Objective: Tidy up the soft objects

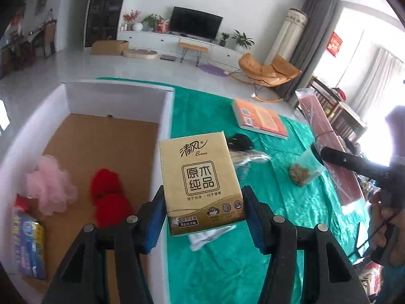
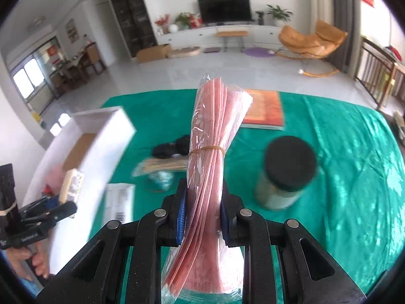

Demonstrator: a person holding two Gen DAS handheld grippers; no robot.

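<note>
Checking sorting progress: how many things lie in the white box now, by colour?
Pink: 1, mesh pouf
Red: 1, fuzzy clump
Blue: 1, printed packet
Total in the white box: 3

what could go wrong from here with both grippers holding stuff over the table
1. The right gripper pinches the long pink bundle near one end, so the wrapped sheets may sag or slide out.
2. That bundle hangs close to the black-lidded jar and might tip it if swung.
3. The left gripper grips only the lower part of the tissue pack, which could twist loose before reaching the white box.
</note>
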